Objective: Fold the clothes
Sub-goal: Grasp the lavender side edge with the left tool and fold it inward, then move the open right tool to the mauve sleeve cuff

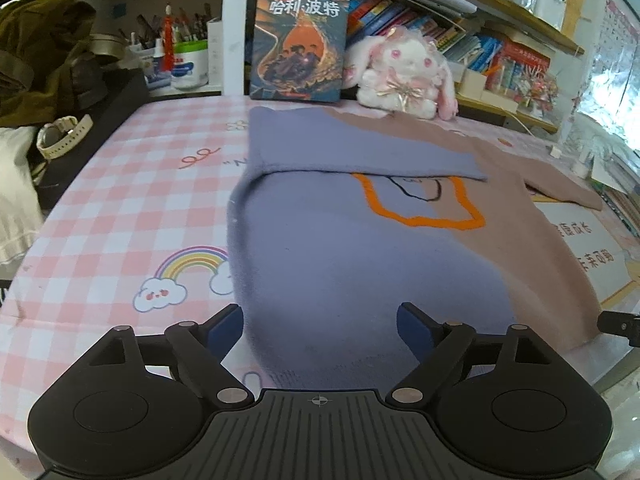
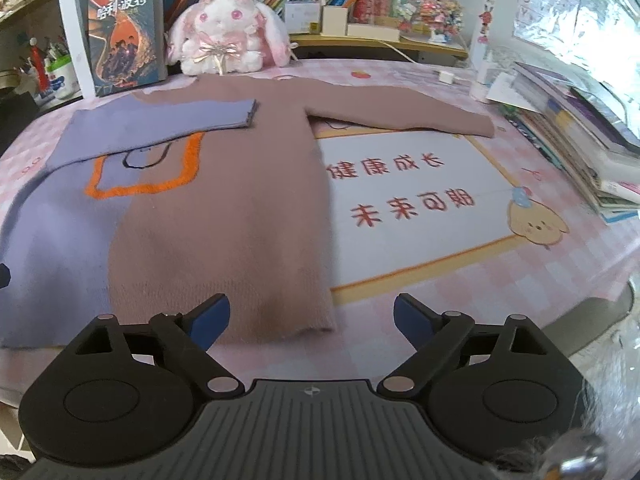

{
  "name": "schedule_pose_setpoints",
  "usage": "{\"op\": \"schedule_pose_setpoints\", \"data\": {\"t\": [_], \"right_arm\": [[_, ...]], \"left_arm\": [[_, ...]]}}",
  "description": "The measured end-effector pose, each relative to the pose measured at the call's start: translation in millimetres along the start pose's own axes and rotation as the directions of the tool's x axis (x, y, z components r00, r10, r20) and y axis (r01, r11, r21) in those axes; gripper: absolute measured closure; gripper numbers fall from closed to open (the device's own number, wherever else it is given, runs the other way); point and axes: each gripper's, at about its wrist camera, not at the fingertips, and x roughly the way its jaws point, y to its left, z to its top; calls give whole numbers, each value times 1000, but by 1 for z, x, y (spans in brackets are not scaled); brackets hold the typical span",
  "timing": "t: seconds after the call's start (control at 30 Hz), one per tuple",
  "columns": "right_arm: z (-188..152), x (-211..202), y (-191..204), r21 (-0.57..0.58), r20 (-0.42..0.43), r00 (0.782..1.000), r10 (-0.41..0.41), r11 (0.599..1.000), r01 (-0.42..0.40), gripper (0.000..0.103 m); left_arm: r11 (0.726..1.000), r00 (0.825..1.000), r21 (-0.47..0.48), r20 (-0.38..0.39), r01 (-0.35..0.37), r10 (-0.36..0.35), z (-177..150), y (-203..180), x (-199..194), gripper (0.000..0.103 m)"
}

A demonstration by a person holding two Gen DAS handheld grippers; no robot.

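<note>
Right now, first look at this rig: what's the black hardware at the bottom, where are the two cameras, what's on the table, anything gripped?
No robot arm here: a person holds a two-finger gripper in each hand, each with a fisheye camera looking along its fingers. One view shows the left gripper, the other the right gripper. Both are open and hold nothing. On the pink checked tablecloth lies a purple-and-brown sweater, its purple sleeve folded across the chest, the brown sleeve still spread out. Behind stand a plush rabbit and a book.

Each gripper, left gripper (image 1: 320, 330) and right gripper (image 2: 311, 322), has a ribbed dark-grey base with a small crosshair mark, 2 round black housings, black linkage arms with silver pivot pins, and 2 blue fingertip pads (image 1: 226, 328).
</note>
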Motion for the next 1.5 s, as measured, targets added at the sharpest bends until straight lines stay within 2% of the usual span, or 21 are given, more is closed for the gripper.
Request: {"op": "schedule_pose_setpoints", "data": {"t": [0.37,0.7,0.83,1.07,1.23,1.3,1.5], "right_arm": [[-2,-7,-12,13,8,999,-36,999,36,13],[10,14,-44,24,-1,1000,-3,1000,3,12],[28,35,-73,57,9,999,35,998,-35,12],[85,90,-158,198,1,993,122,973,-120,12],[119,127,-210,213,35,987,158,963,-162,15],[131,141,-228,211,54,986,157,963,-165,17],[155,181,-270,225,86,986,146,961,-162,33]], "left_arm": [[1000,1000,-1,-6,10,-10,1,-11,5,13],[999,998,-16,-25,-52,51,7,-42,19,12],[992,993,-49,-21,-115,114,14,-66,28,12],[970,975,-97,-25,-224,222,24,-126,43,9],[959,964,-97,-62,-265,260,19,-168,54,9],[950,955,-104,-83,-294,286,16,-178,54,9],[904,916,-170,-157,-393,369,9,-185,51,9]]}}
